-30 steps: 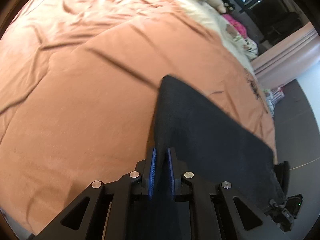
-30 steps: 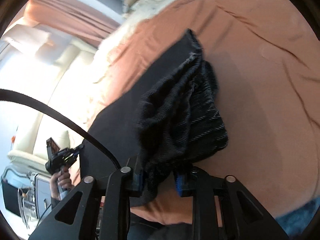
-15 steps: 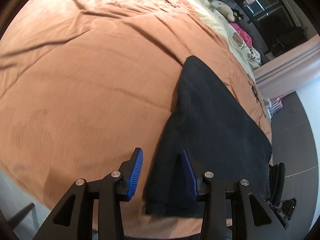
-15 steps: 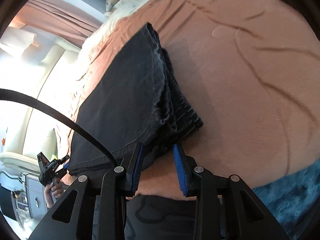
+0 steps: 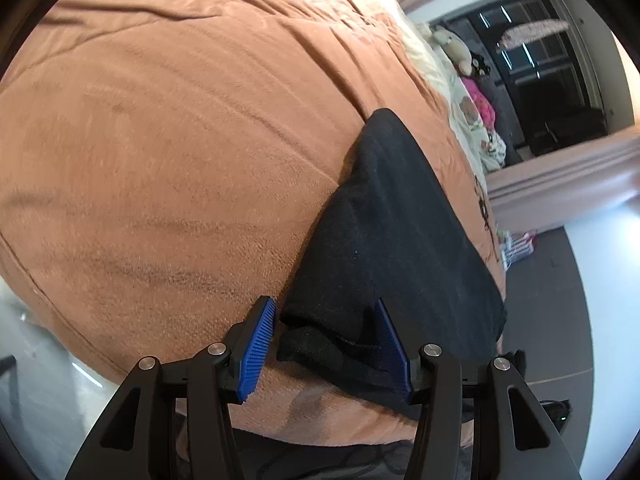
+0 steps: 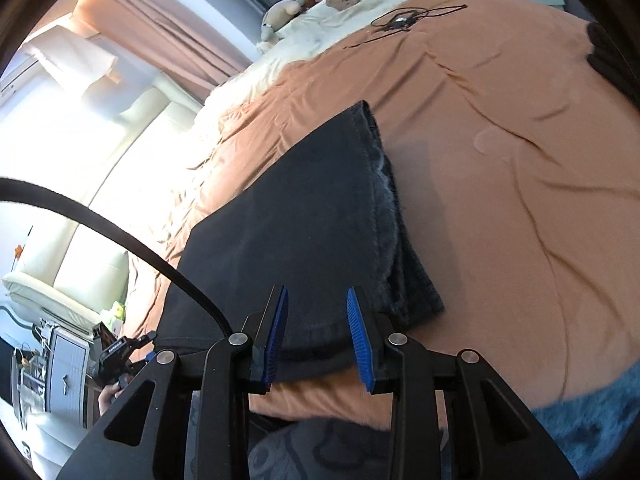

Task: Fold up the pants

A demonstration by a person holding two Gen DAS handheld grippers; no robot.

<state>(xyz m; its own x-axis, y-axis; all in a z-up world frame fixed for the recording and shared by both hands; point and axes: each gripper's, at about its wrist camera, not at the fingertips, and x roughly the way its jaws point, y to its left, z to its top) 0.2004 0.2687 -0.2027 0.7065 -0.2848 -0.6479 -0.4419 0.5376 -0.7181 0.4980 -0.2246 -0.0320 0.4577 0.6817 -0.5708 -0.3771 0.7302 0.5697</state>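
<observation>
- Left gripper (image 5: 326,344): we log its blue-padded jaws spread wide, gripping nothing; a bunched corner of the cloth lies between and under them.
- Right gripper (image 6: 318,336): we log its jaws likewise apart and holding nothing, hovering over the near hem of the cloth.
- Pants (image 5: 394,248): dark, folded into a flat layered stack on the bed, running away from both grippers. In the right wrist view (image 6: 304,220) the stacked edges show along the right side, the lower layers peeking out past the top one.
- Black cable (image 6: 120,232): we note it arcing across the left of the right wrist view, passing in front of the pants' near left corner.
- Bedspread (image 5: 180,152): orange-brown, softly creased, carrying the pants near its front edge.
- Cream quilt (image 6: 320,28): at the far end of the bed, printed with cartoon figures.
- Stuffed toy (image 5: 454,48): near the cream quilt; pink fabric (image 5: 482,104) just beside it.
- Thin tangled cord (image 6: 408,20): lying on the bedspread, well apart from the pants.
- Blue shaggy rug (image 6: 592,420): we see it at the lower right, below the bed edge.
- Curtains (image 6: 160,20): pinkish, beside bright windows.
- Dark glazed doorway (image 5: 552,72): beyond the bed.
</observation>
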